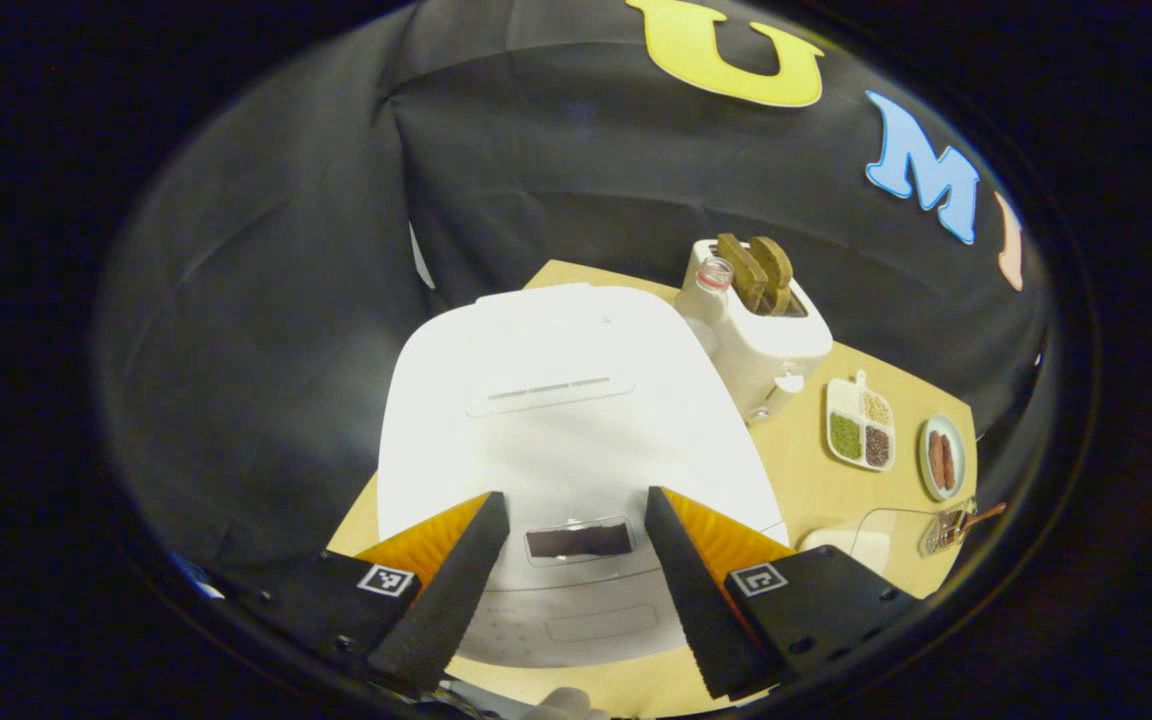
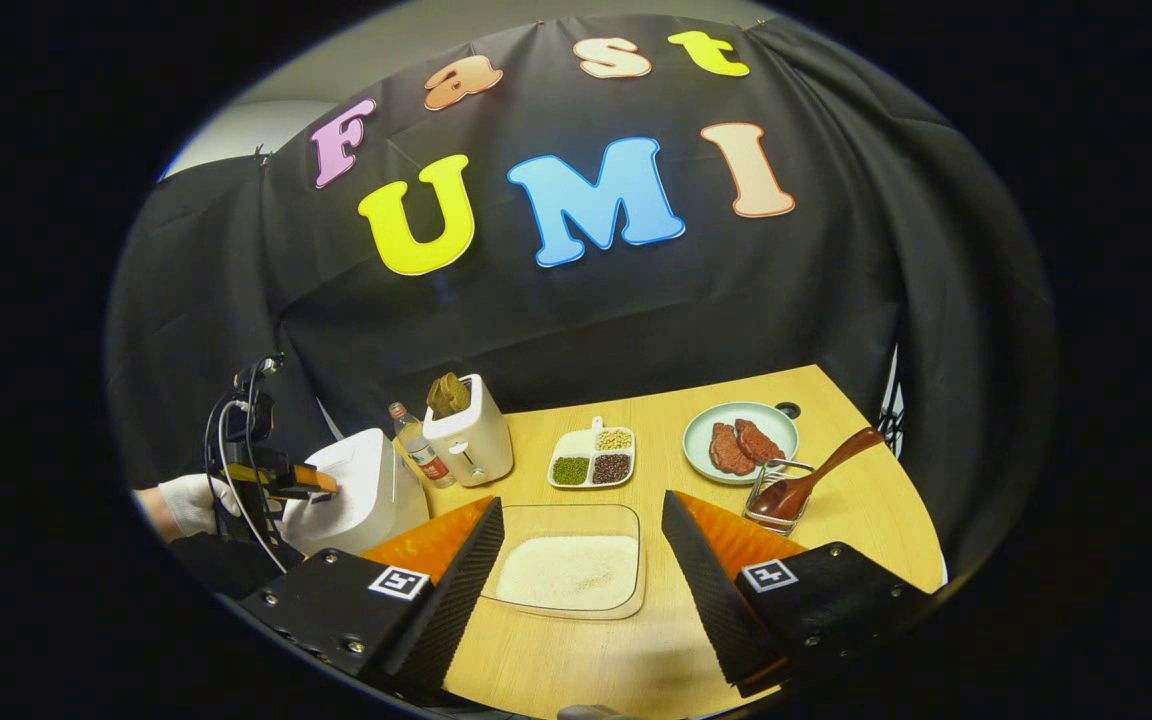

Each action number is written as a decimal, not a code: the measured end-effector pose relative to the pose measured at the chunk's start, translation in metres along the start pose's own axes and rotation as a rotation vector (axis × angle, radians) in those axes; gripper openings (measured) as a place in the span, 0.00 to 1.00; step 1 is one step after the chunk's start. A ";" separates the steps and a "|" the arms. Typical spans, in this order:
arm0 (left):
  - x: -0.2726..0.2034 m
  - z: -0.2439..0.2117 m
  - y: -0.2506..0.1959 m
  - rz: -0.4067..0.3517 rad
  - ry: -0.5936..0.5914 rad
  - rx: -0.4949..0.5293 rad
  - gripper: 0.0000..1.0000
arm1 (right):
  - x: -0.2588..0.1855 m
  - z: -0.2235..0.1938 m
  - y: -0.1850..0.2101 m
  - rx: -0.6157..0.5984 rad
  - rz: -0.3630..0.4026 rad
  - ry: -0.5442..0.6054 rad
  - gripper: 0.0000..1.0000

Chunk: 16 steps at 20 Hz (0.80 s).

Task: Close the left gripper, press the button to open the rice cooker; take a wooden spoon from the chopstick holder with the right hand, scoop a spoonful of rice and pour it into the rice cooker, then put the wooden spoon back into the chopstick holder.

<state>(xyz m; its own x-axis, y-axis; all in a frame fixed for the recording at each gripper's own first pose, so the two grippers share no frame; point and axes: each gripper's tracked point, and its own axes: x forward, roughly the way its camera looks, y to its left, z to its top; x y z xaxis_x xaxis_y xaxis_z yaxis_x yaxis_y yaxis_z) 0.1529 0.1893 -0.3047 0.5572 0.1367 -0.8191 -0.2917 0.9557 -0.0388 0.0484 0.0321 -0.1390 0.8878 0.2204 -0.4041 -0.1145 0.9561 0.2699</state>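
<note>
The white rice cooker [image 1: 556, 420] stands with its lid down, right below my left gripper [image 1: 576, 590], whose fingers are spread wide on either side of the dark display panel [image 1: 579, 540] and hold nothing. In the right gripper view the cooker [image 2: 351, 500] sits at the table's left with the left gripper [image 2: 281, 480] and a gloved hand [image 2: 186, 503] over it. My right gripper [image 2: 581, 600] is open above the clear tray of rice [image 2: 571, 570]. The wooden spoon [image 2: 816, 475] leans in the clear holder [image 2: 776, 497] to the right.
A white toaster [image 2: 471, 435] with bread and a small bottle [image 2: 418, 445] stand behind the cooker. A divided dish of beans [image 2: 593, 458] and a green plate with meat [image 2: 739, 442] lie farther back on the wooden table [image 2: 876, 520]. Black cloth walls surround the table.
</note>
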 end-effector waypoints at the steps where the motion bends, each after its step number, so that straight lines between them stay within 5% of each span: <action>1: -0.003 -0.001 -0.001 0.002 0.002 -0.004 1.00 | 0.002 0.000 0.004 0.004 0.008 0.001 0.97; 9: -0.013 0.011 -0.002 -0.003 -0.035 0.043 0.96 | 0.001 0.007 0.007 -0.018 0.009 -0.005 0.98; 16: -0.147 0.081 -0.071 -0.115 -0.459 0.139 0.98 | -0.019 0.050 -0.002 -0.070 -0.043 -0.110 0.98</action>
<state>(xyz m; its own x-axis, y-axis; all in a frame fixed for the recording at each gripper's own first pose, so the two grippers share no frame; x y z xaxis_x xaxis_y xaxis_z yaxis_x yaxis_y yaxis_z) 0.1548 0.1228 -0.1350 0.8739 0.0994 -0.4758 -0.1191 0.9928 -0.0112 0.0540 0.0164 -0.0877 0.9355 0.1603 -0.3150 -0.1027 0.9761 0.1916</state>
